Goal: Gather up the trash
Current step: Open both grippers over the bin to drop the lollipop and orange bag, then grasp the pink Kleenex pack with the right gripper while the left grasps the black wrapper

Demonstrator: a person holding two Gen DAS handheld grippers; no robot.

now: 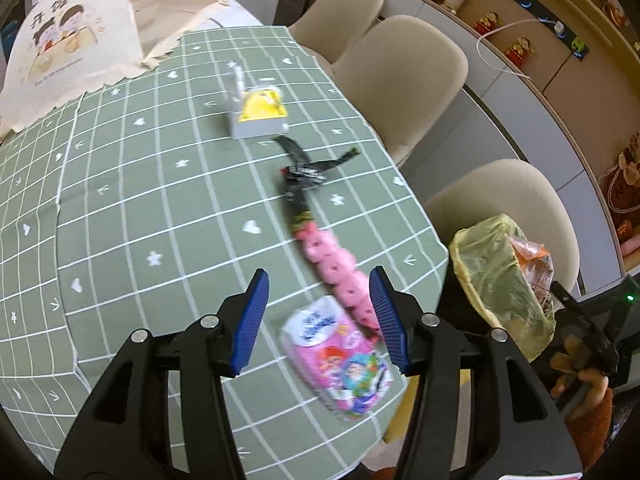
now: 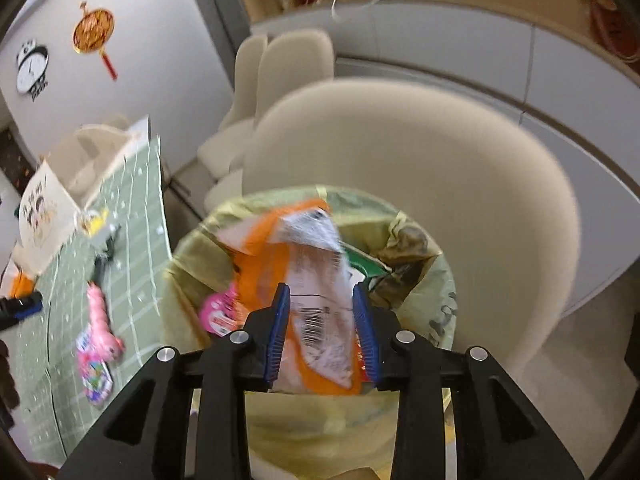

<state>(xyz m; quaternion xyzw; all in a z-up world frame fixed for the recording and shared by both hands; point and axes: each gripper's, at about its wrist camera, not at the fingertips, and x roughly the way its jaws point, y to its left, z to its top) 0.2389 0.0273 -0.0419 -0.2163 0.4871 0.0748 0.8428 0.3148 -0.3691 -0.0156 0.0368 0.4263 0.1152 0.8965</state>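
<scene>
My left gripper (image 1: 320, 276) hangs open over the near edge of the green checked table (image 1: 140, 200). A pink tissue pack (image 1: 338, 356) lies on the cloth just below its fingers, untouched. A pink knobbly piece on a black strap (image 1: 336, 268) runs from the pack toward a yellow and white carton (image 1: 260, 114). My right gripper (image 2: 321, 288) is above the bin with the yellow-green liner (image 2: 436, 280). An orange and white wrapper (image 2: 316, 248), blurred, hangs between its parted jaws over the bin's mouth. A pink packet (image 2: 218, 312) lies inside the bin.
Beige chairs (image 1: 400, 72) line the table's right side, and one stands right behind the bin (image 2: 400, 152). A cream tote bag with a cartoon print (image 1: 68, 48) rests at the table's far left. Cabinets with ornaments run along the wall.
</scene>
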